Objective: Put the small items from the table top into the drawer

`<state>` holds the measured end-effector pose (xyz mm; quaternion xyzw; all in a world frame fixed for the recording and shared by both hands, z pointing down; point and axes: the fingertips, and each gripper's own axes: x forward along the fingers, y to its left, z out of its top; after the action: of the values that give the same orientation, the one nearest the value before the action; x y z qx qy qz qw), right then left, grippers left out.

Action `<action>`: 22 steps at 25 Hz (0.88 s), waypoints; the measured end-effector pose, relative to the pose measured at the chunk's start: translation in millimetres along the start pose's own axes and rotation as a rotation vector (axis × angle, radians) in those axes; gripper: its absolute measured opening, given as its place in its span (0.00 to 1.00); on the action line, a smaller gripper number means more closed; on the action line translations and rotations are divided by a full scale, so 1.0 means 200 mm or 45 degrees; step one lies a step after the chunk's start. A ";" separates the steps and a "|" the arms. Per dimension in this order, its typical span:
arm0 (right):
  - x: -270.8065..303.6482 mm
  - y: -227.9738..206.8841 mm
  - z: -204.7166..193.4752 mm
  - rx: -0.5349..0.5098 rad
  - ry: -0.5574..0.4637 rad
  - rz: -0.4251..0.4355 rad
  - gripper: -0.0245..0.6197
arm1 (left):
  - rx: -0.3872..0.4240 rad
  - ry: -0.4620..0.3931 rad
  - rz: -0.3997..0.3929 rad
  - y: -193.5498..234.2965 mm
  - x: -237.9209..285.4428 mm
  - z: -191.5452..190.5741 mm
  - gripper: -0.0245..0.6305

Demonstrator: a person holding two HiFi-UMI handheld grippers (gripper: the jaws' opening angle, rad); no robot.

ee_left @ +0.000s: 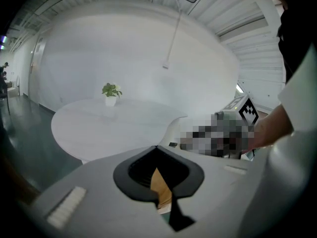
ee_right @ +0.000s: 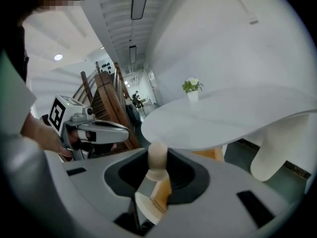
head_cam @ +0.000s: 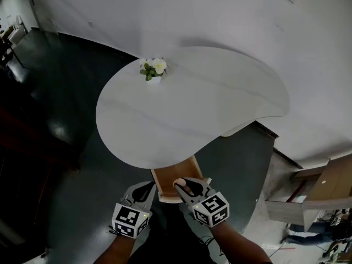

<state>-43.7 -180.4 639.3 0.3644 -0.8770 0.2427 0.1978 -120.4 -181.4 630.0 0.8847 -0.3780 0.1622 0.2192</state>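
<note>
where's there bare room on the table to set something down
Most of the table top is bare, from the flower pot at its far edge to the near edge. Crowded: the open drawer, with left tongs and right tongs at it.

- Table top (head_cam: 181, 109): white, smooth and matt, with only a faint sheen.
- Drawer (head_cam: 168, 177): pale bare wood, smooth.
- Peg doll (ee_right: 157, 156): light unpainted wood, smoothly rounded.
- Floor (head_cam: 60, 92): dark and glossy, catching the light.
</note>
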 end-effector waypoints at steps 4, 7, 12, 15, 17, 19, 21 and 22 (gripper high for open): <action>0.11 -0.02 -0.09 -0.103 0.106 0.027 0.20 | -0.011 0.006 0.009 0.04 0.04 -0.08 0.05; 0.18 -0.02 -0.17 -0.176 0.181 0.046 0.20 | -0.028 0.016 0.015 0.07 0.05 -0.14 0.05; 0.24 -0.06 -0.26 -0.264 0.286 0.045 0.20 | -0.032 0.041 0.019 0.09 0.06 -0.19 0.05; 0.27 -0.07 -0.31 -0.301 0.339 0.061 0.20 | -0.021 0.056 0.015 0.10 0.07 -0.21 0.05; 0.30 -0.08 -0.36 -0.363 0.392 0.074 0.20 | -0.009 0.065 0.018 0.11 0.08 -0.22 0.05; 0.33 -0.10 -0.40 -0.432 0.447 0.087 0.20 | -0.002 0.071 0.022 0.12 0.09 -0.24 0.05; 0.35 -0.12 -0.42 -0.489 0.492 0.100 0.21 | 0.007 0.077 0.022 0.12 0.11 -0.25 0.05; 0.36 -0.13 -0.44 -0.506 0.512 0.108 0.21 | 0.013 0.082 0.020 0.13 0.13 -0.26 0.05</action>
<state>-56.8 -186.3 754.6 0.2261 -0.8650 0.1413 0.4250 -128.8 -185.8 692.7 0.8771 -0.3770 0.1941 0.2256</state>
